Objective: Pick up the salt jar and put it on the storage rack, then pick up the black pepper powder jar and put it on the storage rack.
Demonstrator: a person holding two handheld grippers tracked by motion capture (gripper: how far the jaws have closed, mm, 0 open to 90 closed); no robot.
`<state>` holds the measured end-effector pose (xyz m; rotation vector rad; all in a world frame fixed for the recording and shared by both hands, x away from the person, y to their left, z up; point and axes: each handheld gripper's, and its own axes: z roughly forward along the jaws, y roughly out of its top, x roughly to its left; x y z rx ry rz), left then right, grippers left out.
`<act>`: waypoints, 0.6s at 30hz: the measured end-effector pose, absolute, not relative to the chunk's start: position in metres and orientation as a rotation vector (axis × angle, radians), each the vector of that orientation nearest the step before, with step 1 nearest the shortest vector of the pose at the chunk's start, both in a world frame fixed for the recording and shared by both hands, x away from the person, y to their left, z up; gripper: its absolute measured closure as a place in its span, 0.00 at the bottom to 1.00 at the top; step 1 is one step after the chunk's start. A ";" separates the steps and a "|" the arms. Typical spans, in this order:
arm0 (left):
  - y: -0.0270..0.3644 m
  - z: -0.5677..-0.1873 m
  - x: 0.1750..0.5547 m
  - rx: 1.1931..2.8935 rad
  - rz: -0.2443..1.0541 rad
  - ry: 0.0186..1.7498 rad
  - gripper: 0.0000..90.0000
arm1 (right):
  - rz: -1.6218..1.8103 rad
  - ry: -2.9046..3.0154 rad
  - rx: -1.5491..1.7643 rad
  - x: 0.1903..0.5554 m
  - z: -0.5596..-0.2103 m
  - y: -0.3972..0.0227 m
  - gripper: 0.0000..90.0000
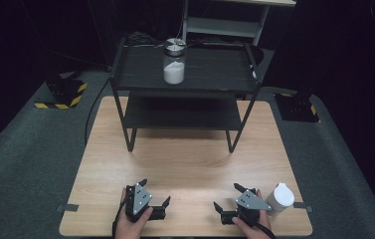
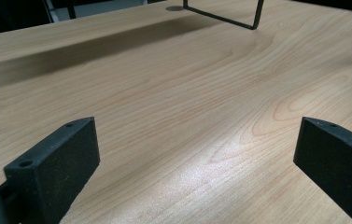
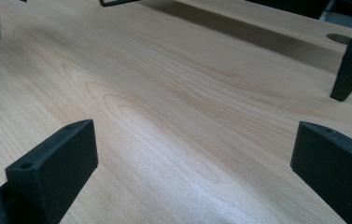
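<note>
Two hand-held grippers rest at the near edge of a wooden table (image 1: 185, 164), in front of a black two-tier shelf (image 1: 190, 74) that stands at the table's far side. The left gripper (image 1: 154, 191) and the right gripper (image 1: 226, 195) point inward toward each other, each with its jaws spread wide and nothing between them; both gripper views show bare wood between the black pads. A white cup (image 1: 279, 198) sits just beside the right gripper, on its outer side, well in front of the shelf and nearest of all things to either hand. A lidded jar (image 1: 174, 61), part full of white powder, stands on the shelf's top tier, far from both grippers. By the look of it, work has yet to start: nothing is held or touched. The next move likely calls for the right gripper to turn outward to the cup and close on its wall without tipping it.
</note>
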<state>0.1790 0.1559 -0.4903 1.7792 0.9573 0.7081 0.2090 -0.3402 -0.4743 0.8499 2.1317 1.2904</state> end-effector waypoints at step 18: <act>0.147 -0.487 0.178 1.846 0.749 0.906 0.01 | 1.331 2.108 0.872 0.208 -0.477 -0.345 0.01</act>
